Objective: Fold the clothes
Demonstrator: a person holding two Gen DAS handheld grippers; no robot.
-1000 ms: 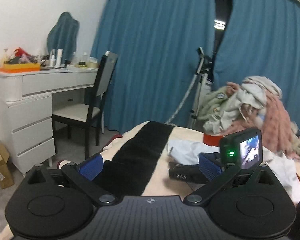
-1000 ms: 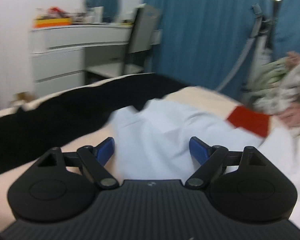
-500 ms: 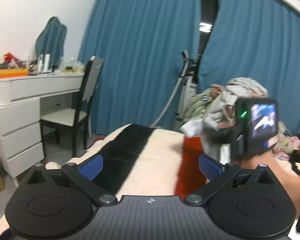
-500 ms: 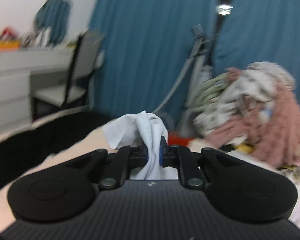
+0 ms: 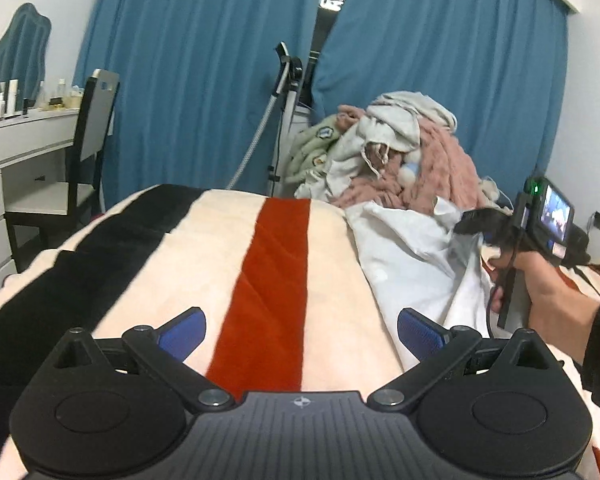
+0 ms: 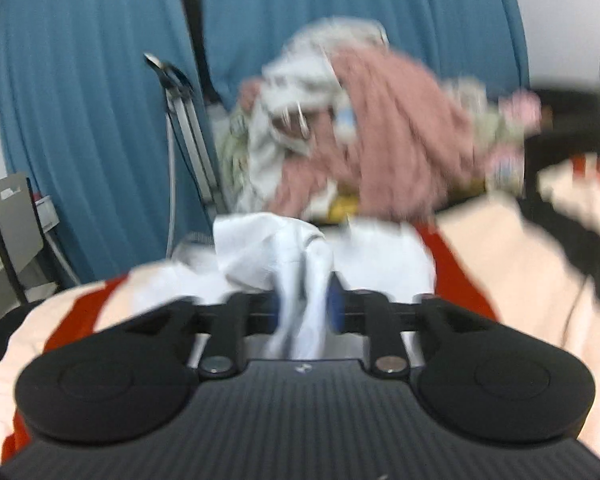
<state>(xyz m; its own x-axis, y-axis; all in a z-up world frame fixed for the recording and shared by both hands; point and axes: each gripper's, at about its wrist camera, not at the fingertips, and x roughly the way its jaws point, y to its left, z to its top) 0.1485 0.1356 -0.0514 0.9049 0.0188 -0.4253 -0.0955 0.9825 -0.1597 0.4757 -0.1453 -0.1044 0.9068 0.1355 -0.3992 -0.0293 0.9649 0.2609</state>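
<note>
A white garment [image 5: 412, 256] lies crumpled on the right side of the striped bed blanket [image 5: 204, 256]. My right gripper [image 6: 303, 308] is shut on a bunch of this white cloth [image 6: 272, 256] and holds it up off the bed; it also shows in the left wrist view [image 5: 466, 224], at the garment's far right edge. My left gripper [image 5: 302, 334] is open and empty, low over the blanket's red stripe [image 5: 276, 272], left of the garment. The right wrist view is blurred.
A pile of pink, white and green clothes [image 5: 392, 160] sits at the far end of the bed, also seen in the right wrist view [image 6: 364, 136]. Blue curtains [image 5: 204, 64] hang behind. A garment steamer stand [image 5: 284, 112], a chair [image 5: 88, 152] and a white dresser [image 5: 12, 184] stand at left.
My right gripper closed on the white garment and carried it to the right across the bed. My left gripper swung right, from the black stripe to over the red stripe, staying open.
</note>
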